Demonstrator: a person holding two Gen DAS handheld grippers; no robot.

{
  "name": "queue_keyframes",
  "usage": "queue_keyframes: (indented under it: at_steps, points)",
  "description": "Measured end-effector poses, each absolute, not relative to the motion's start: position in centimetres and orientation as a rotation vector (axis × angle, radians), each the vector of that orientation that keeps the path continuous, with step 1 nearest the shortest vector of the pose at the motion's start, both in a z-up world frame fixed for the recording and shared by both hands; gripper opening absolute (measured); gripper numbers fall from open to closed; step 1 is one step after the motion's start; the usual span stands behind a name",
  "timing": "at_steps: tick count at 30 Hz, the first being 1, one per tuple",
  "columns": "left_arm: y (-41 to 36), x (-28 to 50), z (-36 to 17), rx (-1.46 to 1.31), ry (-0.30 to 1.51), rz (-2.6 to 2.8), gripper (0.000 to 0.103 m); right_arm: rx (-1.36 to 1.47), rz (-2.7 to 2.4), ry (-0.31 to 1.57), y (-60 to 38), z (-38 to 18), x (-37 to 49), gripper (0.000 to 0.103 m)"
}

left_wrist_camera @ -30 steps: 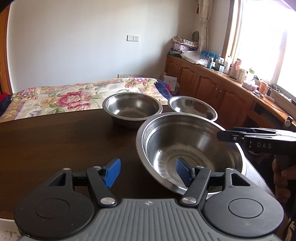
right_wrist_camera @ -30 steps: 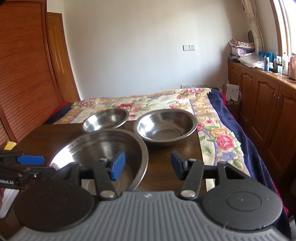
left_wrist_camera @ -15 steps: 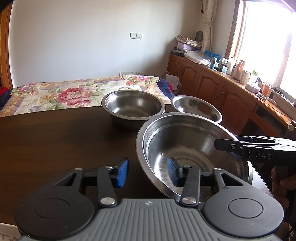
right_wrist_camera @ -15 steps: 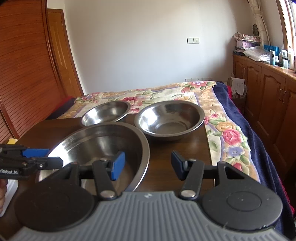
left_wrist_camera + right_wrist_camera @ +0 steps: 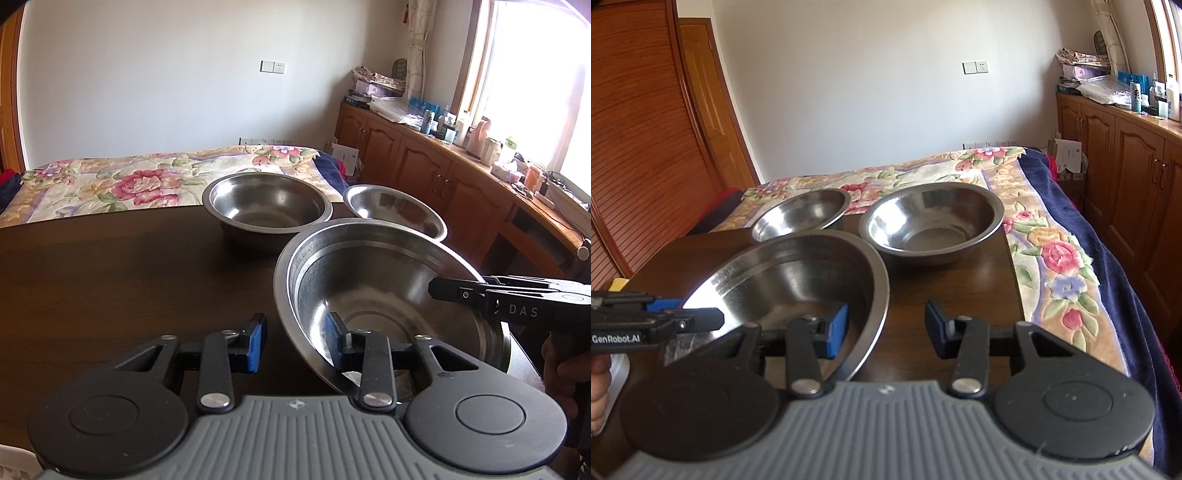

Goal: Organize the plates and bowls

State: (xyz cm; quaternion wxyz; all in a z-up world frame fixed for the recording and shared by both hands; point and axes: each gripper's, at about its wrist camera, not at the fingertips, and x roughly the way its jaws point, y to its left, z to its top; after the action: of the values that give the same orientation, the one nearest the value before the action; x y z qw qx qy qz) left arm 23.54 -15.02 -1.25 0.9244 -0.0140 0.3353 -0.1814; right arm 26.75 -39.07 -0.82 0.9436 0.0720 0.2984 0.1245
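Three steel bowls stand on a dark wooden table (image 5: pixel 110 277). The large bowl (image 5: pixel 388 295) (image 5: pixel 798 280) is nearest. My left gripper (image 5: pixel 295 343) (image 5: pixel 698 314) straddles its near rim, one blue pad outside and one inside, and its jaws are closing with a gap still on each side. My right gripper (image 5: pixel 885 328) (image 5: pixel 434 288) straddles the opposite rim the same way, also closing and not touching the steel. Behind stand the medium bowl (image 5: pixel 266 206) (image 5: pixel 931 225) and the small bowl (image 5: pixel 395 210) (image 5: pixel 801 214).
A bed with a floral cover (image 5: pixel 129 181) lies beyond the table's far edge. Wooden cabinets (image 5: pixel 424 166) topped with bottles run under the window. A wooden slatted door (image 5: pixel 639 147) and a yellow item (image 5: pixel 618 284) are at the left of the right wrist view. A hand (image 5: pixel 561 362) holds the right gripper.
Both grippers' jaws have narrowed around the large bowl's rim, the left one more. The bowls have not moved.
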Motion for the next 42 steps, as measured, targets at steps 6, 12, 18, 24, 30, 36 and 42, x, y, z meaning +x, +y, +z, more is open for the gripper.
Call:
queue_keyframes:
  at_steps: [6, 12, 18, 24, 30, 36, 42]
  points:
    - [-15.1, 23.1, -1.1, -0.033, 0.691, -0.392, 0.024, 0.161, 0.277, 0.608, -39.0, -1.0, 26.6, 0.028]
    - [-14.5, 22.2, -0.8, -0.057, 0.695, -0.412, 0.024, 0.170, 0.282, 0.599, -38.6, -0.8, 25.8, 0.018]
    - [-14.0, 20.6, 0.0, -0.054, 0.665, -0.414, 0.024, 0.199, 0.282, 0.598, -38.6, -0.7, 24.9, 0.018]
    - [-13.4, 19.4, 0.5, -0.058, 0.653, -0.416, 0.024, 0.180, 0.282, 0.584, -37.8, 0.1, 23.6, 0.018]
    - [-12.4, 17.6, 0.8, -0.063, 0.639, -0.417, 0.024, 0.177, 0.288, 0.569, -37.3, 0.7, 22.4, 0.018]
    - [-11.4, 16.4, 0.6, -0.061, 0.643, -0.422, 0.024, 0.185, 0.293, 0.566, -36.6, 0.7, 21.0, 0.018]
    - [-10.9, 15.5, 0.2, -0.059, 0.647, -0.424, 0.024, 0.179, 0.298, 0.576, -35.7, 0.4, 20.1, 0.018]
